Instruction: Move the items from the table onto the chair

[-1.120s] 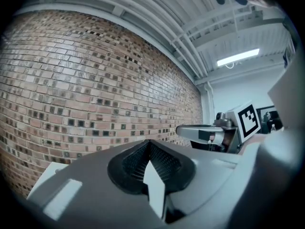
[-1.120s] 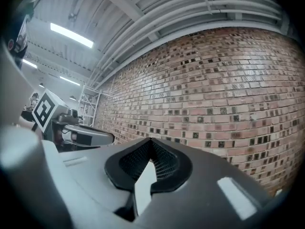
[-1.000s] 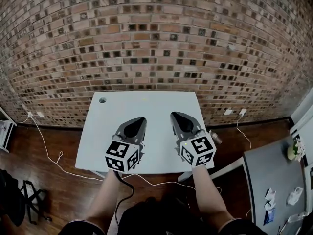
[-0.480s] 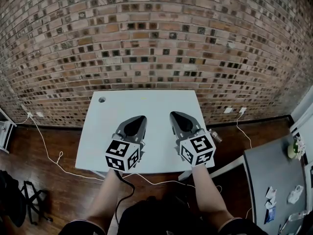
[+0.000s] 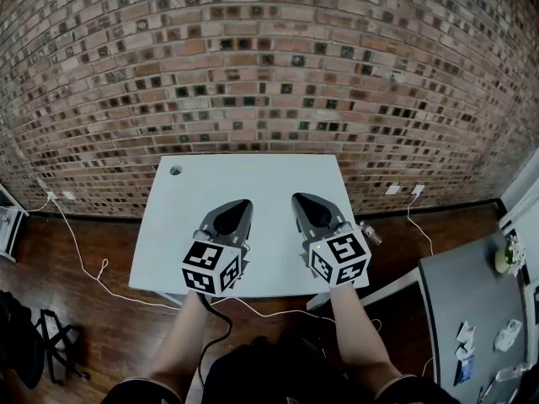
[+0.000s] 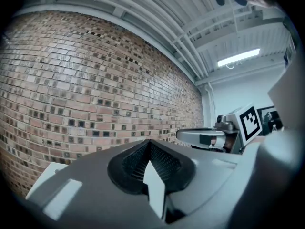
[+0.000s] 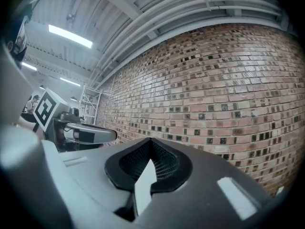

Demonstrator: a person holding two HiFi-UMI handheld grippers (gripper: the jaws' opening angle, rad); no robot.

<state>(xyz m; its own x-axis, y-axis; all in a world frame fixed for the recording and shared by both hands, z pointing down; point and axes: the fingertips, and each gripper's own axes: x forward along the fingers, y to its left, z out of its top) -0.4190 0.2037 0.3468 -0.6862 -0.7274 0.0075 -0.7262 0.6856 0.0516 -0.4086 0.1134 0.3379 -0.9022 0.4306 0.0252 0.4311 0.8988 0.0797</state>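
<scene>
The white table (image 5: 253,179) stands with its far edge against the brick wall (image 5: 269,57). A small round hole (image 5: 176,172) sits near the table's far left corner. Over the table's near half, the left tongs (image 5: 242,204) and the right tongs (image 5: 297,198) are held side by side, a little apart, both pointing level toward the wall. Each gripper view shows its own tongs clenched, ribbed pads meeting at the tip with nothing between them. At the table's right edge, just beside the right tongs, is a small object (image 5: 368,233), too small to identify. Left of the table a white cable (image 5: 80,247) trails over the wooden floor (image 5: 93,318). To the table's right stands a grey table (image 5: 472,301) with a few small things on it.
</scene>
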